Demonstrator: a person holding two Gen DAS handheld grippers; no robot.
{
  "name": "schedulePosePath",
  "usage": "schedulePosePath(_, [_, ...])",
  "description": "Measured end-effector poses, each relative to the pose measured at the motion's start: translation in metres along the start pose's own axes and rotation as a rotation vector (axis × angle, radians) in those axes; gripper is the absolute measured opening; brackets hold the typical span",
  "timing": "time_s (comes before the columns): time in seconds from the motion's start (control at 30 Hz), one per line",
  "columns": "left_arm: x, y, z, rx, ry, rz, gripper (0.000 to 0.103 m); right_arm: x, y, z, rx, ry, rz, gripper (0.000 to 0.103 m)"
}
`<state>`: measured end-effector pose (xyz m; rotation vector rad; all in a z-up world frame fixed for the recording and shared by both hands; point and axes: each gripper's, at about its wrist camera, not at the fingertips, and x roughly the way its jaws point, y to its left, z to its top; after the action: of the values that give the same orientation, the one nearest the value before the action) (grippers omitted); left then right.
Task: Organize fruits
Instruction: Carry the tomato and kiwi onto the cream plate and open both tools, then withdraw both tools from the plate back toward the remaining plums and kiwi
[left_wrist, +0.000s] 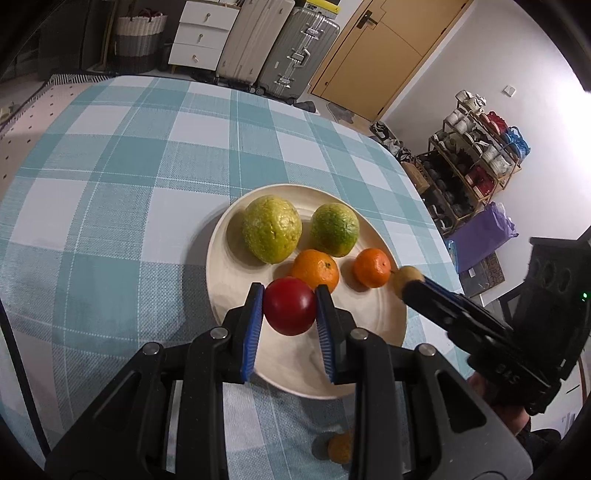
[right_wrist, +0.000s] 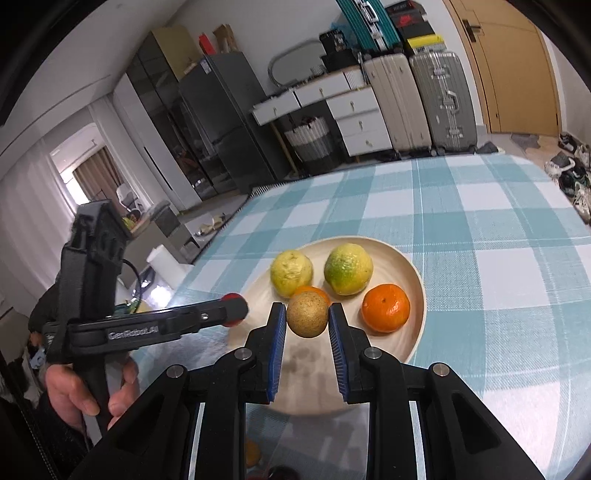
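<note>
My left gripper (left_wrist: 290, 302) is shut on a red apple (left_wrist: 290, 311), held over the near side of a cream plate (left_wrist: 373, 347). On the plate lie two yellow-green citrus fruits (left_wrist: 271, 229) (left_wrist: 334, 229) and two oranges (left_wrist: 316, 269) (left_wrist: 372, 267). My right gripper (right_wrist: 307, 314) is shut on a brown kiwi (right_wrist: 307, 313) above the plate (right_wrist: 413, 280). From the left wrist view that gripper (left_wrist: 410, 286) comes in from the right, the kiwi (left_wrist: 406, 277) at its tip over the plate's right rim. The right wrist view has the left gripper (right_wrist: 236, 308) at the left with the apple (right_wrist: 232, 298) mostly hidden.
A teal-and-white checked cloth (left_wrist: 122, 177) covers the table. A small orange fruit (left_wrist: 340, 448) lies on the cloth near the front edge, partly hidden under my left gripper. Suitcases (left_wrist: 295, 48), drawers and a shoe rack (left_wrist: 476, 162) stand beyond the table. A person's hand (right_wrist: 85, 391) grips the left handle.
</note>
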<state>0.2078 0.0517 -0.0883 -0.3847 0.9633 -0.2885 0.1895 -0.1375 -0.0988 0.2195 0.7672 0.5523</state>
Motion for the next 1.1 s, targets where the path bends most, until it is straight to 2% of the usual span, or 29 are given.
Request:
schedulePosePath(0.43, [0.03, 0.008, 0.007, -0.016, 0.038, -0.019, 0.025, 0.034, -0.009, 0.007, -0.01, 0.075, -0.049, 0.024])
schedulePosePath(0.77, [0.038, 0.011, 0.009, -0.026, 0.044, -0.025, 0.025, 0.042, -0.007, 0.008, -0.024, 0.082, -0.058, 0.024])
schedulePosePath(0.93, [0.034, 0.008, 0.012, -0.023, 0.015, -0.019, 0.026, 0.043, -0.006, 0.009, -0.026, 0.071, -0.064, 0.025])
schedulePosePath(1.0, [0.033, 0.005, 0.012, -0.016, 0.016, -0.015, 0.026, 0.04, -0.006, 0.01, -0.029, 0.047, -0.059, 0.042])
schedulePosePath(1.1, [0.029, 0.004, 0.012, -0.017, 0.012, -0.013, 0.027, 0.031, -0.005, 0.012, -0.026, 0.007, -0.049, 0.047])
